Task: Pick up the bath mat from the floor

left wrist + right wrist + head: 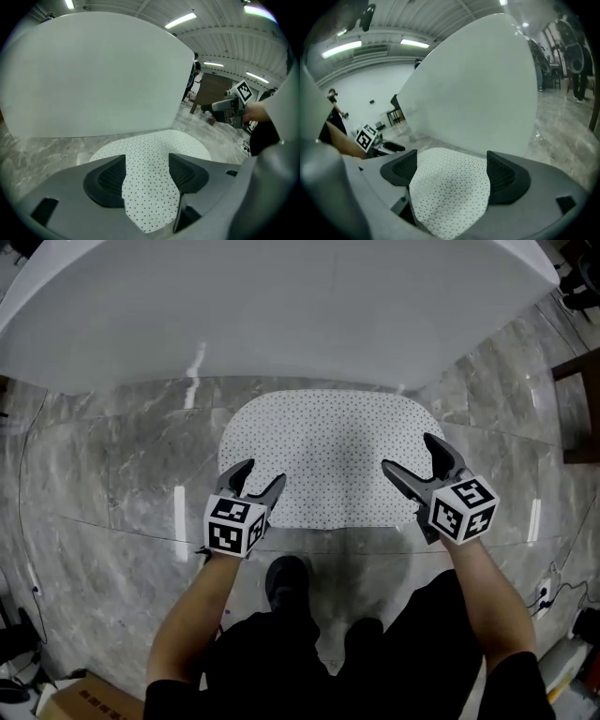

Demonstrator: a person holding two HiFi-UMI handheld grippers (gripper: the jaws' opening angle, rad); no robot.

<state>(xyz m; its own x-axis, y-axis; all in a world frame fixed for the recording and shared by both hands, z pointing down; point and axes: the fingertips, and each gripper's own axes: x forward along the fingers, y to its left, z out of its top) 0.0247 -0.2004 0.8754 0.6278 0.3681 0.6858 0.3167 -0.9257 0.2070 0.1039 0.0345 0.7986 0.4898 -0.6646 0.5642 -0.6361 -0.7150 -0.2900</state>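
Note:
The bath mat (323,460), white with small dark dots and rounded corners, lies flat on the marble floor in front of the tub. My left gripper (264,474) is over its near left corner with jaws apart and nothing held. My right gripper (408,452) is over the near right corner, jaws wide and empty. In the left gripper view the mat (154,150) shows between the spread jaws of the left gripper (146,161), and the right gripper (229,105) hangs at the right. In the right gripper view the mat (450,183) fills the gap of the right gripper (451,161).
A big white bathtub (281,306) curves across the far side, its wall right behind the mat. The person's black shoe (286,582) stands just before the mat's near edge. A cardboard box (84,701) sits at the bottom left, and cables (553,587) and dark furniture (577,409) are at the right.

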